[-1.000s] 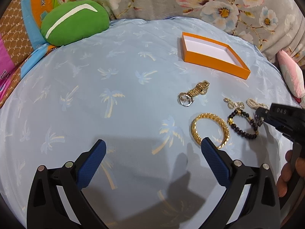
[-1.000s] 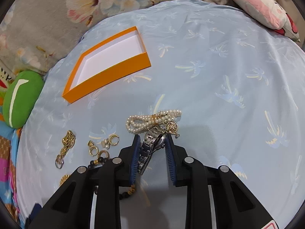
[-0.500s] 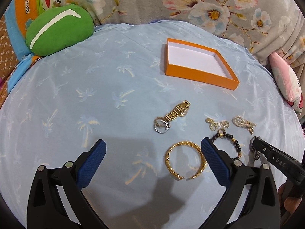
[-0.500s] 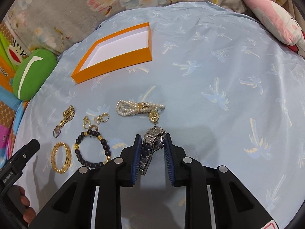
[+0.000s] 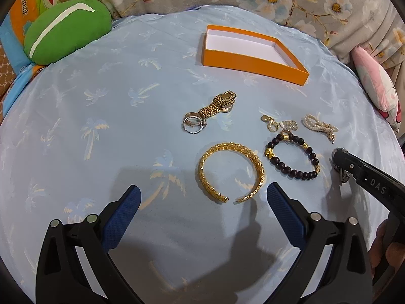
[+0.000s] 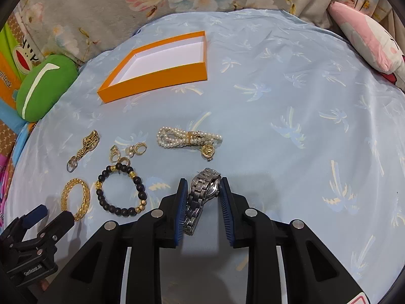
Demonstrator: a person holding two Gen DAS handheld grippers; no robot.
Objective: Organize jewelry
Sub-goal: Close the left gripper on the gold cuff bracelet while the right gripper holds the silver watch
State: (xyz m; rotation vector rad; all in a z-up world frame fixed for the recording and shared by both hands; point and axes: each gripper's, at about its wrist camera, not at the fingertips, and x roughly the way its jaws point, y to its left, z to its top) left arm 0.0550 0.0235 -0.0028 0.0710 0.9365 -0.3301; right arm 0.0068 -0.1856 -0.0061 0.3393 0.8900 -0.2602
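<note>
Right, starting at my right gripper (image 6: 202, 202): its jaws are clamped on the silver watch (image 6: 202, 192), with the case pinched between the blue pads and the steel band trailing back toward the camera, so the long axis runs along the fingers, not across them. Straight ahead of those jaws and a touch to their left sits the orange box (image 6: 157, 76), open side up, well apart from the watch and looking bare inside. I judge the carry goes forward and left, passing over the pearl bracelet (image 6: 188, 139), which lies crosswise just ahead of the tips.

Over to my left gripper (image 5: 202, 207): jaws wide apart, gripping nothing. The gold bangle (image 5: 231, 173) lies just ahead of them and between the two fingers' lines, its gap facing back toward the jaws. Beyond it is the gold watch (image 5: 212, 111), and further on the same box. For the bangle, my left hand is clearly the nearer one.
</note>
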